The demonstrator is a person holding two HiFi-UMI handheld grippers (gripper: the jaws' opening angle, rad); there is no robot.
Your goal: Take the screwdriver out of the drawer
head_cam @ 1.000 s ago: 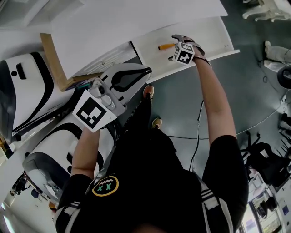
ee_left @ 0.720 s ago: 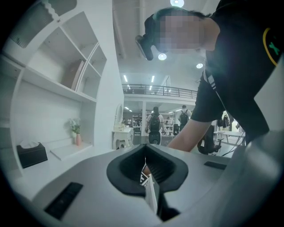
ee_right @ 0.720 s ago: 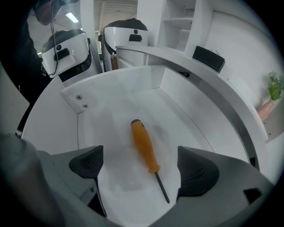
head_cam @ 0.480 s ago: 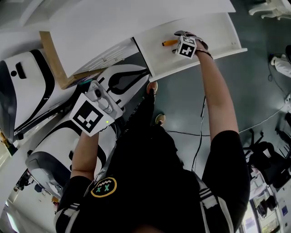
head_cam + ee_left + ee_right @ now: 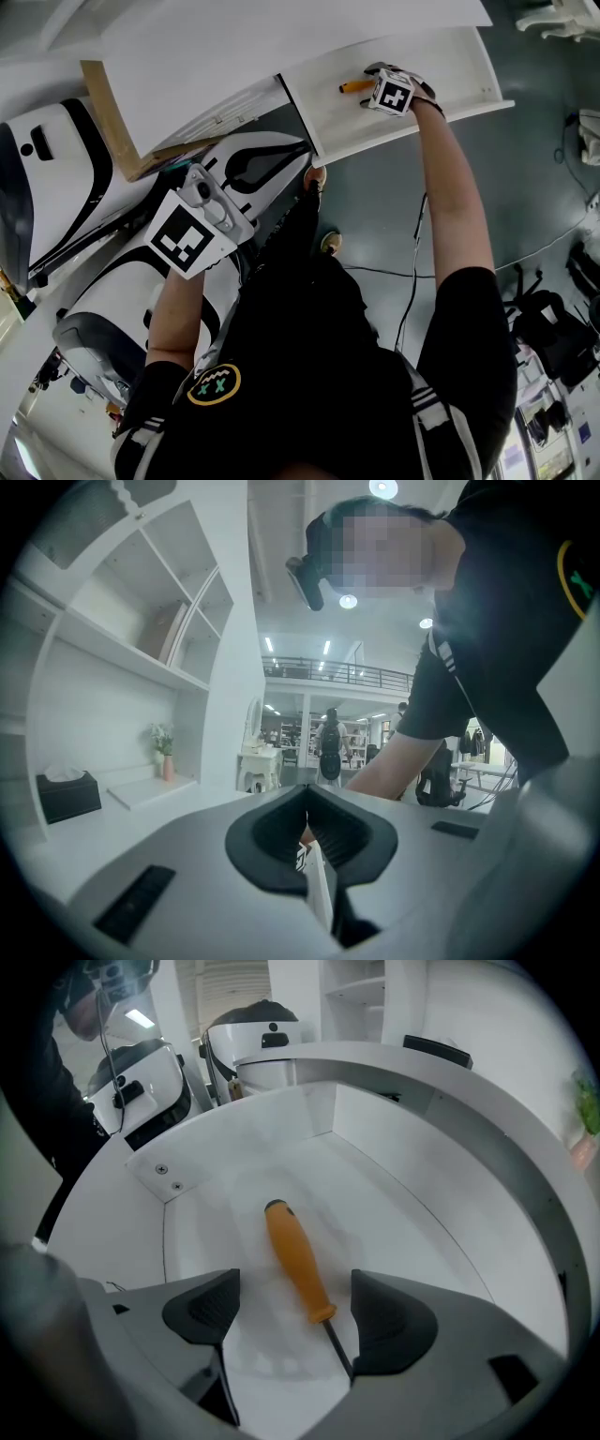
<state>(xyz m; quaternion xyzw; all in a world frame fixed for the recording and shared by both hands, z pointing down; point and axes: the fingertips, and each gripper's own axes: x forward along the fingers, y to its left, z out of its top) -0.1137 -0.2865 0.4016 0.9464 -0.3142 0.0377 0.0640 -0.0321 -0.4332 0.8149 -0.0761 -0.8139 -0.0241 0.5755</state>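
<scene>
A dark, glossy floor (image 5: 375,206) spread below, with a thin black cable (image 5: 410,272) trailing over it and a black office chair (image 5: 548,328) near the head view's right edge. In the left gripper view a white unit of open shelves (image 5: 141,611) rose; on its ledge stood a black tissue box (image 5: 67,794) and a pink vase (image 5: 167,764) of pale flowers. Beyond lay a long, bright hall with round ceiling lights (image 5: 348,601), a railed mezzanine (image 5: 328,674), a white dressing table (image 5: 258,764) and a person (image 5: 330,747) standing far off.
</scene>
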